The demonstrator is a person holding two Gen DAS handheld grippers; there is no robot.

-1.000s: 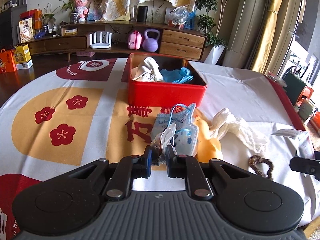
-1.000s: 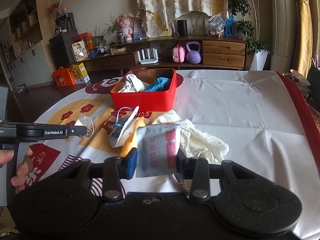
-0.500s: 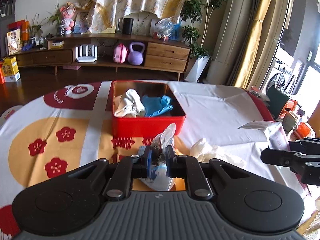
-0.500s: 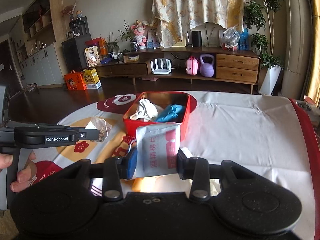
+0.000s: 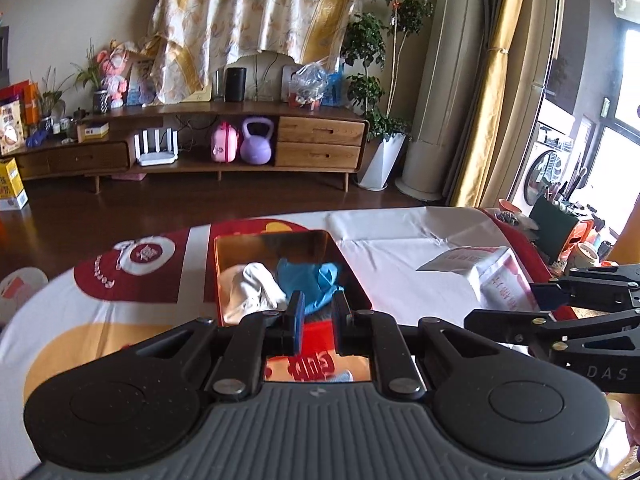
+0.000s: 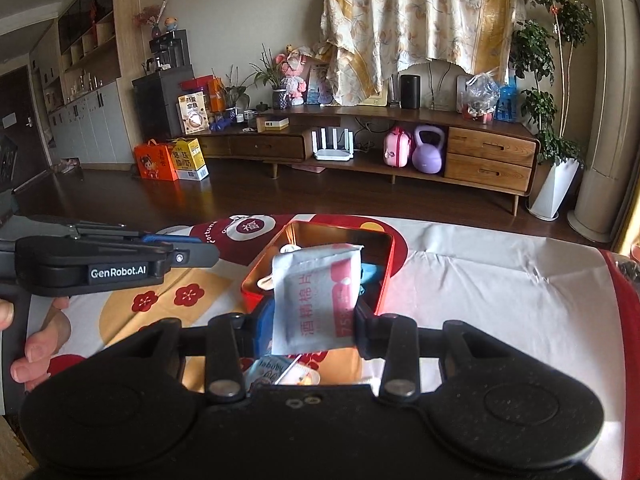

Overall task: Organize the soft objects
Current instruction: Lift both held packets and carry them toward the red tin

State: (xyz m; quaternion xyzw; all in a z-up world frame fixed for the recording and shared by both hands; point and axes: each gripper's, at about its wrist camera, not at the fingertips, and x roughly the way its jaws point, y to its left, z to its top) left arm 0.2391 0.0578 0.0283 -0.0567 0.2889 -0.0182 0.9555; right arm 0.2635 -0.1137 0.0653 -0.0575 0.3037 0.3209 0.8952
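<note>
Left wrist view: left gripper (image 5: pixel 318 320) above near wall of red tin (image 5: pixel 276 235) on table (image 5: pixel 400 256). Fingers close together with narrow gap; cannot tell if they pinch anything. Tin holds white cloth (image 5: pixel 252 288) beside blue glove (image 5: pixel 316 276), both mostly masked in right wrist view. That view alone shows hand (image 6: pixel 40 344) and right gripper (image 6: pixel 312 320), fingers clenched on white-pink packet (image 6: pixel 316 300) over tin.

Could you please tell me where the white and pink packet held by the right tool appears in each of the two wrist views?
Left wrist view: the white and pink packet sits at the right edge, clamped in the right tool.
Right wrist view: it stands at lower centre, in front of the red tin.
Shared landmark: the red tin, on the table in both views.
</note>
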